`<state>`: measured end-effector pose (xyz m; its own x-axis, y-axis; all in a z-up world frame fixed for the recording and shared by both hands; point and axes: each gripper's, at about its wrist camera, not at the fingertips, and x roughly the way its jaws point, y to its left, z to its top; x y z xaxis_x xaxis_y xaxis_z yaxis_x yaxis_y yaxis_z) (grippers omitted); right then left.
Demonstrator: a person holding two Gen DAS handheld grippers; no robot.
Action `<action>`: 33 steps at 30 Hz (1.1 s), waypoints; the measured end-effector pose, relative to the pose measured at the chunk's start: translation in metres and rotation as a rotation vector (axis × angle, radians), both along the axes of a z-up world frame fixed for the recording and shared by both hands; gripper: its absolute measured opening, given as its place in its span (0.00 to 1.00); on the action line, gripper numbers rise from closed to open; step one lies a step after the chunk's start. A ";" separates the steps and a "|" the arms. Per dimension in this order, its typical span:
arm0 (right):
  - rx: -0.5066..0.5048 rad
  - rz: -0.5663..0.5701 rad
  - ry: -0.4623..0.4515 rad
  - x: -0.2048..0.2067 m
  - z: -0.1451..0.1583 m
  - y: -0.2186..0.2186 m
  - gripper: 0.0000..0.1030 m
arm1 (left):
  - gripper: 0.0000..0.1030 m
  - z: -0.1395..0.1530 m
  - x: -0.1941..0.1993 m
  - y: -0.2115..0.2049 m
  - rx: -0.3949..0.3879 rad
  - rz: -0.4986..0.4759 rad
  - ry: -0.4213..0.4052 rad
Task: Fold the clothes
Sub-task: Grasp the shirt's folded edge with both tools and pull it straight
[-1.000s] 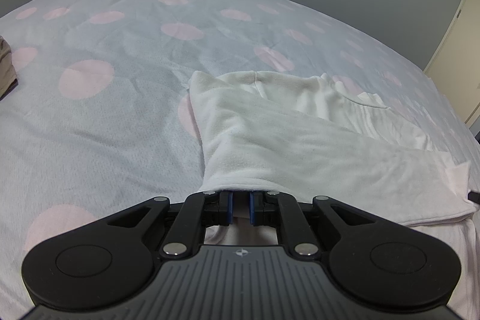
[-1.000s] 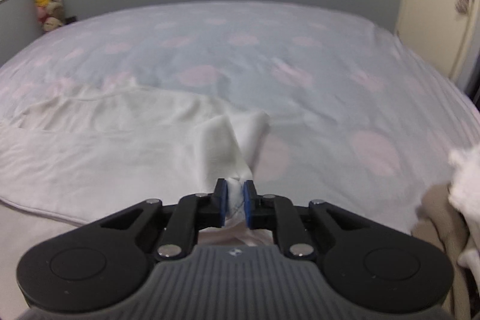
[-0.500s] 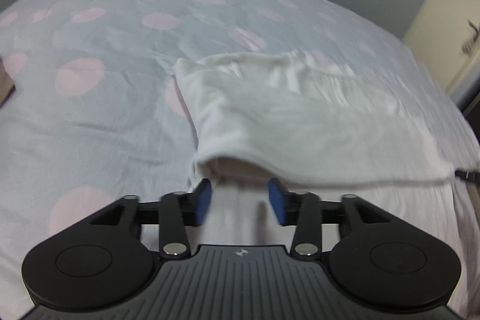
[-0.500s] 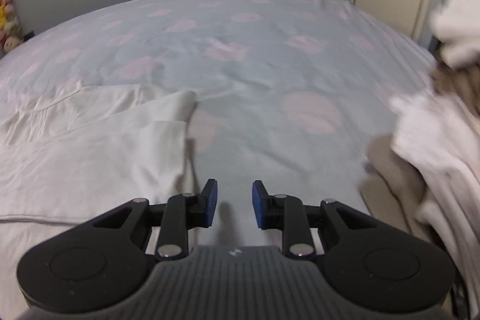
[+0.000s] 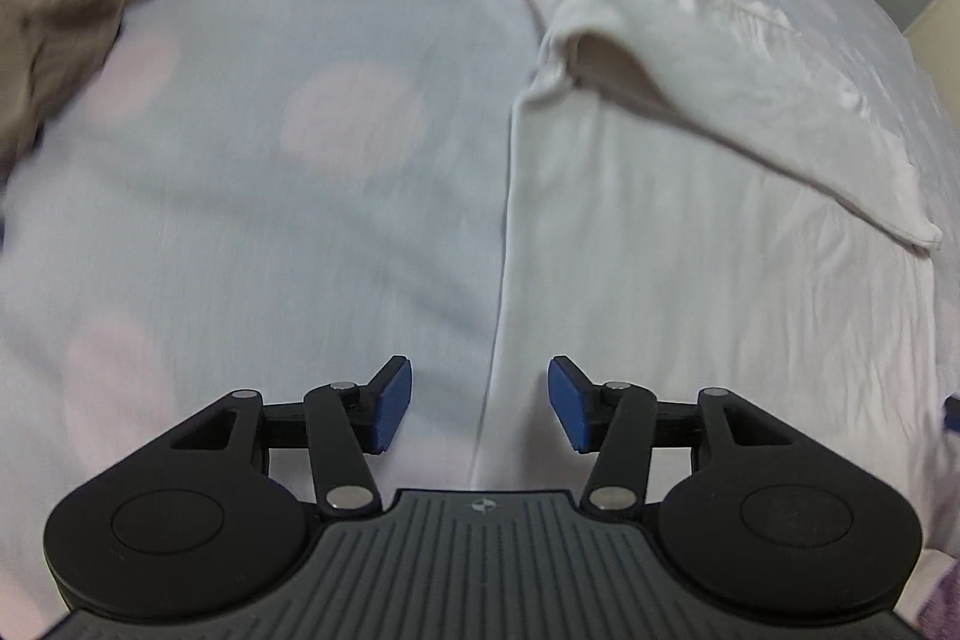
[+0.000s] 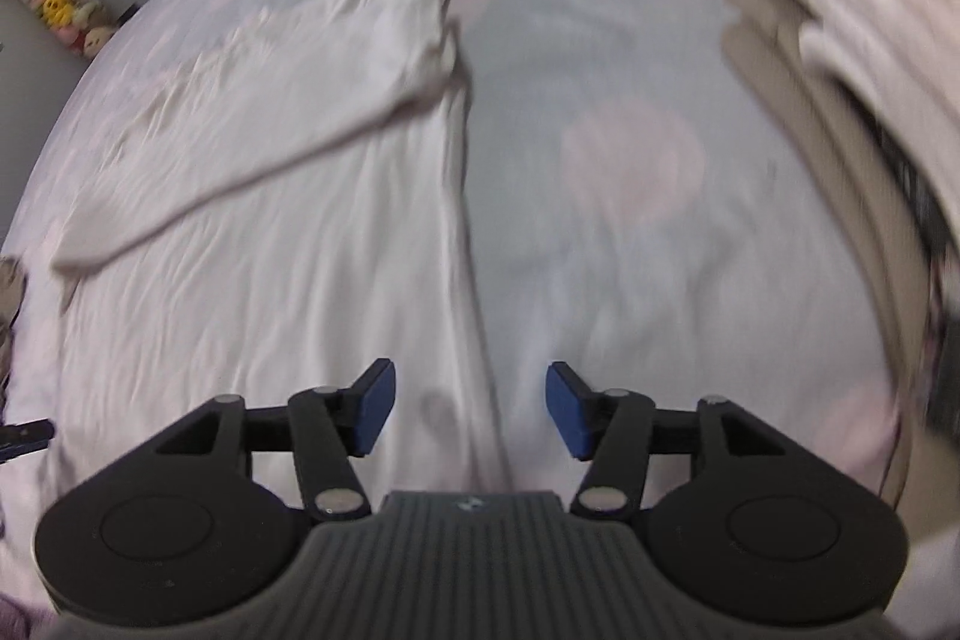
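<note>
White shirt (image 5: 690, 232): my fingers (image 5: 390, 403) straddle its edges, untouched.
Fingers: both pairs opening, empty.
Change: sleeves released since earlier.

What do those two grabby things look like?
Both look alike. The left tongs and right tongs are black, with blue pads on the fingertips, silver rivets, two round discs at the sides, and a grey ribbed body with a small round mark.

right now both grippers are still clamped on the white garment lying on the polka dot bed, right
Not clamped. Both wrist views show the left gripper and right gripper with jaws apart and opening, pads pressing nothing. The white garment does lie on the polka dot bed, its side edges running below the open jaws.
</note>
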<state>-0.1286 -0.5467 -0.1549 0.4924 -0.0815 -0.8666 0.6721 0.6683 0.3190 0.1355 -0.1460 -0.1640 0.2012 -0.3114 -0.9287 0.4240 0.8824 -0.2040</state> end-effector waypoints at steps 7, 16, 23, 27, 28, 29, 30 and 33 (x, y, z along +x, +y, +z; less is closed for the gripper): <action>0.066 0.036 0.040 -0.022 -0.007 0.024 0.58 | 0.47 -0.001 -0.029 0.016 0.058 -0.026 0.083; 0.029 0.207 0.102 -0.023 -0.013 0.056 0.32 | 0.36 -0.002 -0.062 0.031 0.072 -0.092 0.064; -0.051 0.221 -0.032 -0.038 -0.002 0.063 0.09 | 0.03 0.008 -0.085 0.035 0.046 -0.141 -0.090; -0.128 0.118 -0.160 -0.057 0.010 0.057 0.08 | 0.02 0.026 -0.089 0.049 -0.051 -0.084 -0.211; -0.149 0.084 -0.182 -0.061 0.013 0.054 0.08 | 0.02 0.029 -0.088 0.051 -0.063 -0.060 -0.232; -0.170 0.049 -0.202 -0.065 0.015 0.051 0.08 | 0.02 0.030 -0.085 0.052 -0.071 -0.036 -0.248; -0.187 0.021 -0.213 -0.065 0.017 0.047 0.08 | 0.02 0.031 -0.083 0.052 -0.078 -0.011 -0.264; -0.223 -0.027 -0.199 -0.060 0.014 0.045 0.08 | 0.02 0.026 -0.076 0.049 -0.034 0.023 -0.261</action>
<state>-0.1884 -0.5021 -0.1413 0.6456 -0.2744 -0.7127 0.6295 0.7196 0.2931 0.0595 -0.0972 -0.1384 0.4397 -0.3340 -0.8337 0.4461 0.8869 -0.1200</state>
